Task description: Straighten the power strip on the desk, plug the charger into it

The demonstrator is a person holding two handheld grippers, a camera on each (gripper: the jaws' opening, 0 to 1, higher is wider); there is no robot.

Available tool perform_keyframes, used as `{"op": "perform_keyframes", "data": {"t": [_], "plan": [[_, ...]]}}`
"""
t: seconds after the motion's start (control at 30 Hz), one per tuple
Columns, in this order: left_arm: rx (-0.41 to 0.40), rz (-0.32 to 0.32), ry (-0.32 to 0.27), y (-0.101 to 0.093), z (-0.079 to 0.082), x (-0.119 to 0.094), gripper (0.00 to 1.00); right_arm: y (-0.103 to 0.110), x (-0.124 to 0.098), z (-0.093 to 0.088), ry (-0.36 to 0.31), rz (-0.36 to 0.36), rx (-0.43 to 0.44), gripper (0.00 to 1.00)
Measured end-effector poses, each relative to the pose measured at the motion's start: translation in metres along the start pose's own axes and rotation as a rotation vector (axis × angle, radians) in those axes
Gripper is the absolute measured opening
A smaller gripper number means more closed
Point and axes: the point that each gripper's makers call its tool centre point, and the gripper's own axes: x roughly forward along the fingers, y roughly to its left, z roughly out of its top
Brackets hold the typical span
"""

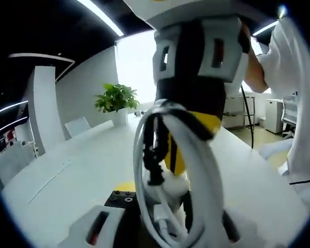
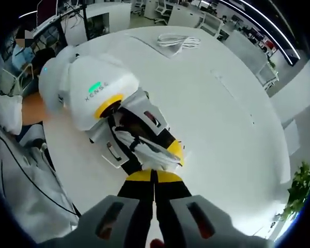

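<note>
While both tools meet over the white round-edged bench [image 2: 232, 103], the item between them is a looped bundle of white cable [image 1: 196, 170] with a black tie and a white plug body at its foot, judged to be the charger.

Left tool [image 1: 160, 227]: bundle sits in its jaws; grip state cannot be told.
Right tool [image 2: 154, 227]: black-and-yellow jaws drawn together, tips against the left tool [image 2: 144, 147] and the bundle [image 2: 144, 144].
Second coil of white cable [image 2: 178, 40]: far side of the bench, well apart; possibly the power strip, unconfirmed.

Risks: loops snagging on the jaws during a handover; bundle slipping; strip unstraightened.
</note>
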Motion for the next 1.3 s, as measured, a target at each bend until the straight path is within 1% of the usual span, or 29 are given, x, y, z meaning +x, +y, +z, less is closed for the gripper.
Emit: {"op": "perform_keyframes", "data": {"t": [0.03,0.17,0.23,0.27,0.3,0.33,0.37,0.43,0.53,0.63,0.7,0.87,1.03,1.1,1.13,1.17,1.2,1.3], "plan": [[0.0,0.002,-0.002,0.0,0.0,0.0,0.33,-0.001,-0.001,-0.003,0.021,-0.011,-0.014,0.0],[-0.001,0.003,0.0,0.0,0.0,0.0,0.33,-0.001,-0.001,-0.003,0.014,-0.007,-0.008,0.0],[-0.002,0.005,0.0,0.0,0.0,0.0,0.32,-0.004,-0.001,-0.001,0.008,-0.01,-0.002,0.0],[0.002,0.005,0.0,0.0,0.0,0.0,0.32,-0.012,-0.002,-0.002,0.019,-0.047,-0.016,0.0],[0.0,0.005,0.0,0.0,0.0,0.0,0.32,-0.011,-0.003,0.0,0.011,-0.038,-0.01,0.0],[-0.004,0.004,0.001,0.0,0.0,0.0,0.32,-0.003,0.0,0.0,0.01,0.007,0.001,0.0],[-0.002,-0.002,0.011,-0.001,-0.001,0.0,0.33,-0.004,0.002,0.0,0.01,-0.008,0.0,0.0],[0.001,0.002,0.011,-0.001,-0.001,0.0,0.33,-0.003,0.002,0.0,0.012,-0.002,-0.01,0.0],[0.018,0.01,0.02,-0.001,-0.001,0.0,0.33,-0.004,-0.001,-0.001,0.009,0.019,0.018,0.0],[0.03,0.011,0.033,-0.001,0.0,0.001,0.33,-0.003,-0.001,-0.001,0.006,0.03,0.022,0.0],[0.038,0.002,0.037,-0.001,0.001,0.0,0.33,-0.003,-0.001,-0.001,0.001,0.038,0.027,0.0],[0.019,-0.027,0.045,-0.001,0.0,-0.001,0.33,-0.002,0.0,0.0,-0.003,0.045,0.022,0.0],[0.018,-0.059,0.051,-0.003,-0.001,0.002,0.33,-0.003,0.0,-0.001,-0.004,0.052,0.022,0.0],[0.035,-0.055,0.061,-0.004,-0.004,0.006,0.33,-0.003,0.0,0.0,-0.004,0.057,0.025,0.0],[0.053,-0.05,0.079,-0.003,-0.008,0.007,0.33,-0.003,0.001,0.0,-0.003,0.06,0.027,0.0],[0.082,-0.043,0.048,-0.001,-0.003,0.01,0.33,-0.003,0.0,-0.001,-0.002,0.061,0.029,0.0],[0.031,-0.056,0.057,-0.004,-0.006,0.008,0.34,-0.003,0.001,-0.001,-0.001,0.061,0.032,0.0],[0.03,-0.051,0.058,-0.003,-0.006,0.008,0.34,-0.004,0.001,-0.001,-0.004,0.061,0.043,0.0]]}}
